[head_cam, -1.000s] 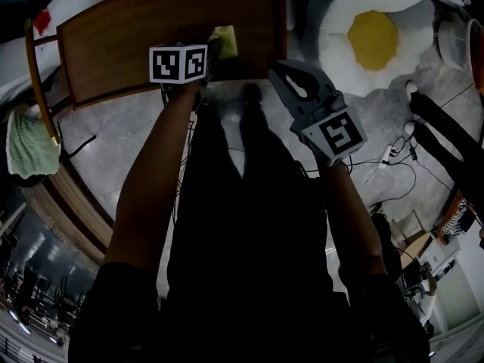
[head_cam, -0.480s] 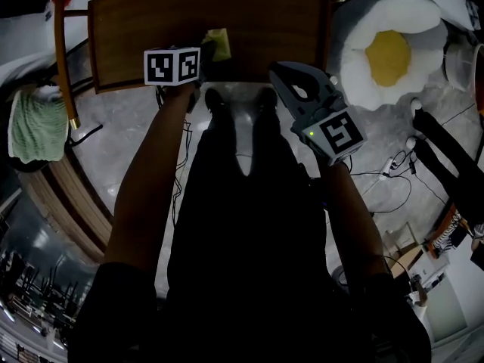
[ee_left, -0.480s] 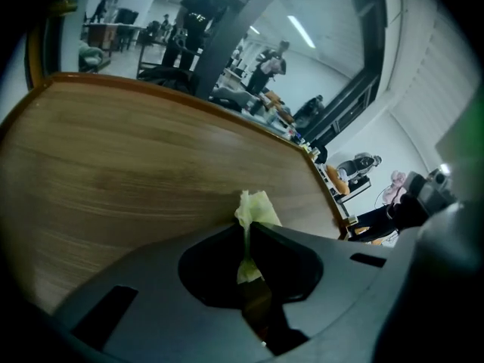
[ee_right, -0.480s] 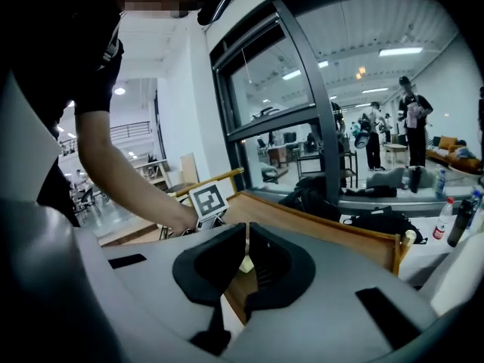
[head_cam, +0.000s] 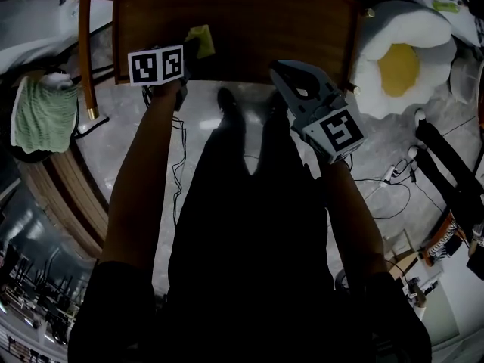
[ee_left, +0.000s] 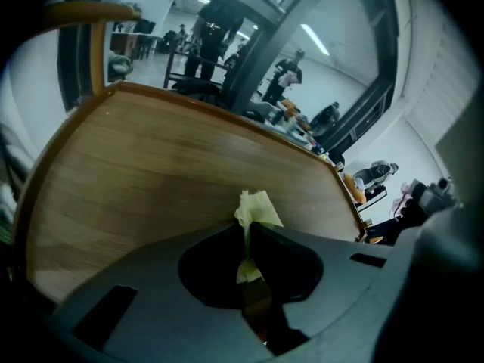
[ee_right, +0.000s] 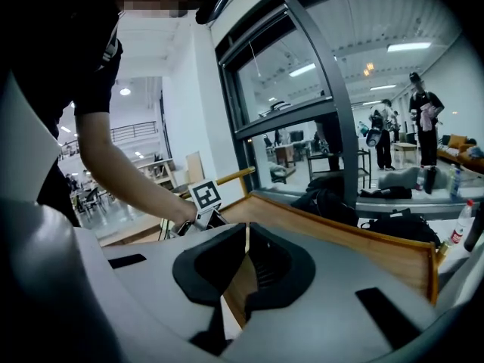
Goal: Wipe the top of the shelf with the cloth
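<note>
Pinches cloth (ee_left: 254, 206) between closed fingers of left gripper (ee_left: 248, 228) over shelf (head_cam: 249, 17) top, near front edge; holds right gripper (ee_right: 246, 231) closed, empty. Calls for pressing cloth flat, sweeping evenly

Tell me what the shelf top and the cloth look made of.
The shelf top looks like wood or veneer: brown, fine straight grain, slight sheen. The cloth is pale yellow-green, thin, crumpled into soft folds; fabric or paper-like wipe, can't tell which.

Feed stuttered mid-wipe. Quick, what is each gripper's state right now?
Left gripper: closed, holding the cloth.
Right gripper: closed, holding nothing.
</note>
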Demonstrator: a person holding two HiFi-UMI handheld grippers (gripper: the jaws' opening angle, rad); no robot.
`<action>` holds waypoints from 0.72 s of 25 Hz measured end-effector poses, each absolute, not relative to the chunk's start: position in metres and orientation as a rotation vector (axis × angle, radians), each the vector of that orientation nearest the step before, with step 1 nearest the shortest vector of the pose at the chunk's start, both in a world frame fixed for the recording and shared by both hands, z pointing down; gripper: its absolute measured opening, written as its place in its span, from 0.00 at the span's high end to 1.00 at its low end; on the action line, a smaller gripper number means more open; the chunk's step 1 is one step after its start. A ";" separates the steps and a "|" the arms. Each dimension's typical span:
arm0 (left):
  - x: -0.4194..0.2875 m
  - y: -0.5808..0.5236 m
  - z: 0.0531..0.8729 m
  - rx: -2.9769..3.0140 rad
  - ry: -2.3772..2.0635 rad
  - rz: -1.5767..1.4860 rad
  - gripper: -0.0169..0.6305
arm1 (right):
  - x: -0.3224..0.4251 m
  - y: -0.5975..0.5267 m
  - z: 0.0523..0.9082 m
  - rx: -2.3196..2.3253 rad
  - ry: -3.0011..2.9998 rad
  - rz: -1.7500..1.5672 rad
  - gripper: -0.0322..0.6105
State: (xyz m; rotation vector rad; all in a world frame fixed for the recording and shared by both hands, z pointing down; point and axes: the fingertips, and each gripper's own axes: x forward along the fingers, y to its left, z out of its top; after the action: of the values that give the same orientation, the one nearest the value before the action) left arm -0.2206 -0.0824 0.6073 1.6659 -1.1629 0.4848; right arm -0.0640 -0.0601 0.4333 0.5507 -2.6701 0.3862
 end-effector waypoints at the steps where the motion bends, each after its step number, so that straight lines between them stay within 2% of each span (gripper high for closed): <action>1: -0.231 -0.081 0.607 1.653 -1.180 0.479 0.92 | -0.068 -0.059 0.433 0.546 -2.674 0.383 0.91; 18: -0.360 -0.063 0.607 1.441 -1.451 0.417 0.92 | -0.090 -0.056 0.438 0.512 -2.670 0.393 0.91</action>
State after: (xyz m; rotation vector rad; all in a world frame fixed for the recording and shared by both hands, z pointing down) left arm -0.3598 -0.0633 0.6072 1.4412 -1.4515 0.4168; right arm -0.0900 -0.0559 0.4378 0.5115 -2.6702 0.3929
